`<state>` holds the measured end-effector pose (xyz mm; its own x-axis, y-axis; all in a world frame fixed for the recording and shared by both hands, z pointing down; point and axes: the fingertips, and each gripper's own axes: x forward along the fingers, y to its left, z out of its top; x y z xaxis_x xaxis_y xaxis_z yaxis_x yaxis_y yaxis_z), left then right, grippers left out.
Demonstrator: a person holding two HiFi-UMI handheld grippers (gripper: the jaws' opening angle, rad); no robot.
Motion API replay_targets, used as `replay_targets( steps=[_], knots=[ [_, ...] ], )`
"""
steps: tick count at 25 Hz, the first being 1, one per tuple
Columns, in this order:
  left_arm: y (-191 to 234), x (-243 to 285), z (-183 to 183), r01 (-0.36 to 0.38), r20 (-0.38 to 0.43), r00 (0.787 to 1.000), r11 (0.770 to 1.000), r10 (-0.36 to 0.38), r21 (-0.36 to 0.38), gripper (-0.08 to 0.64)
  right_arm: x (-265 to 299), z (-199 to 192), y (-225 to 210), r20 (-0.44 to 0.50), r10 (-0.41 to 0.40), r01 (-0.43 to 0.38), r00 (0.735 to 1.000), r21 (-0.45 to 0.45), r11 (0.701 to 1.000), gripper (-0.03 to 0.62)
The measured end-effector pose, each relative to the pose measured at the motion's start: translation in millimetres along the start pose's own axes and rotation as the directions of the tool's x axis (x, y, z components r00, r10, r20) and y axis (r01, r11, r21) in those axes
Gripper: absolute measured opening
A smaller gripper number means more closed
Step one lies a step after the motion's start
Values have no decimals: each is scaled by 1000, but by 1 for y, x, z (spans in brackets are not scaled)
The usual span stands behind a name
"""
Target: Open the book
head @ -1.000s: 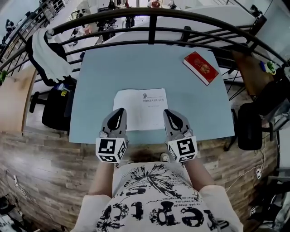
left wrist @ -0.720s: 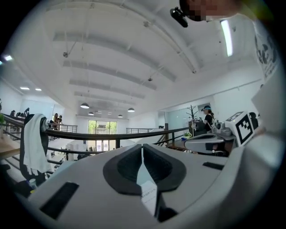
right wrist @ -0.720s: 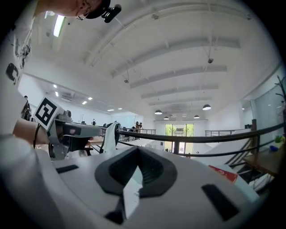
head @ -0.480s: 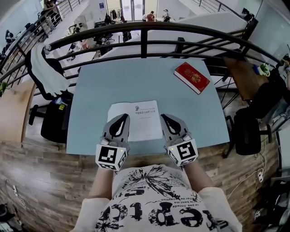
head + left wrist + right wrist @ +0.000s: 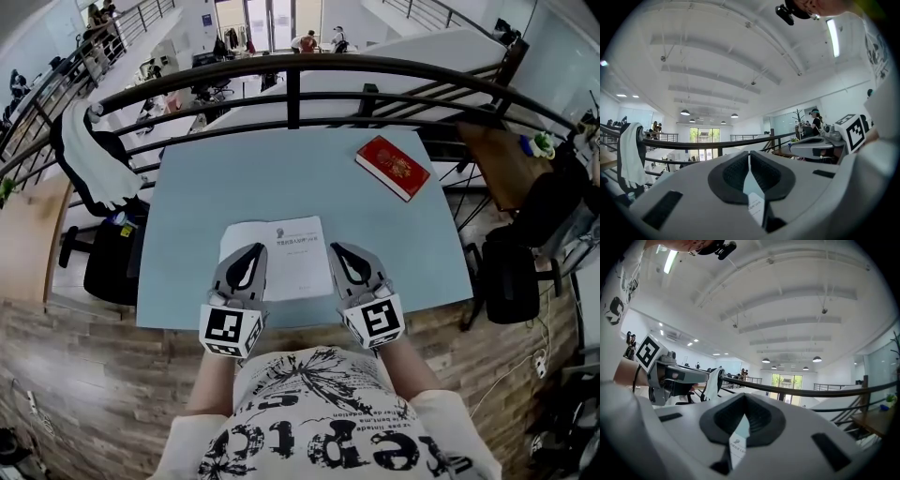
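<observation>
A white booklet [image 5: 286, 246] lies flat and closed on the blue table [image 5: 234, 178], close to its near edge. A red book [image 5: 394, 167] lies closed at the far right corner. My left gripper [image 5: 253, 249] hovers over the booklet's left part, jaws shut with nothing between them. My right gripper [image 5: 336, 248] hovers over the booklet's right edge, also shut and empty. In the left gripper view the pads [image 5: 736, 171] meet, and a strip of the booklet [image 5: 756, 208] shows below them. The right gripper view shows the same booklet [image 5: 737, 446] under its closed pads [image 5: 757, 416].
A black railing [image 5: 291, 66] curves round the table's far side. A chair draped with white cloth [image 5: 89, 141] stands at the left, and a dark chair [image 5: 511, 272] at the right. The person's torso is right against the near edge.
Both grippers have risen a little above the booklet and then held still. Their jaws stay shut. The booklet and red book have not moved on the table.
</observation>
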<state>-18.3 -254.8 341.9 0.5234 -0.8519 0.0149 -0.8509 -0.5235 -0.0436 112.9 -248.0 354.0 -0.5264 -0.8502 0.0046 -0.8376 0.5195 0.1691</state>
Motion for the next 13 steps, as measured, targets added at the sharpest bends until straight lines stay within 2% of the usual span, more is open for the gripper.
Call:
replay_targets(
  steps=[13],
  knots=[
    [8, -3, -4, -10, -10, 1000, 1000, 10, -10, 28, 3, 3, 5, 15, -8, 8, 1000, 4, 1000, 11]
  ],
)
